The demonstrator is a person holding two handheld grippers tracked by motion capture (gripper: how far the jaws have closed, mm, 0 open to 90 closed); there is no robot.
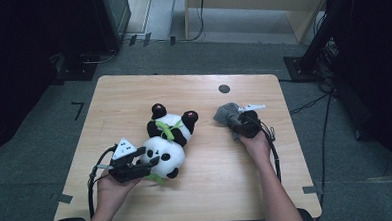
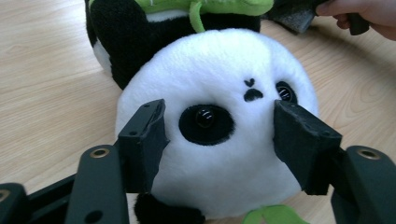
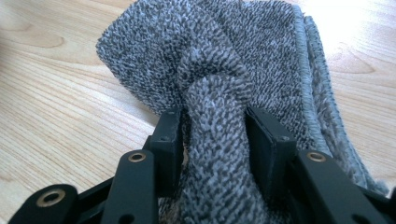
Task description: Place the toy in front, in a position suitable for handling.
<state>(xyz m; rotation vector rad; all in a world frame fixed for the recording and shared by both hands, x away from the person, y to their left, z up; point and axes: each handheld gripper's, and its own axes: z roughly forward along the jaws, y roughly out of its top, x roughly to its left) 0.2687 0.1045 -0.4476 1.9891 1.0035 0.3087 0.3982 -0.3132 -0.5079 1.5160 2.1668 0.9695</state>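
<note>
A black-and-white panda plush (image 1: 167,137) with green leaf trim lies in the middle of the wooden table (image 1: 133,93), its white head (image 2: 219,70) turned toward my left gripper (image 1: 147,161). That gripper (image 2: 219,135) is open, its pads (image 2: 142,140) standing just in front of the face on either side of one black eye patch. A grey terry cloth (image 1: 226,113) lies bunched to the right of the panda. My right gripper (image 1: 242,122) is shut on a raised fold of the cloth (image 3: 215,154), both pads (image 3: 268,144) pressing into it.
A small black round disc (image 1: 224,88) sits near the table's far edge. Cables (image 1: 314,103) run over the grey carpet at the right, beside dark equipment (image 1: 362,58). A light wooden cabinet (image 1: 259,7) stands beyond the table.
</note>
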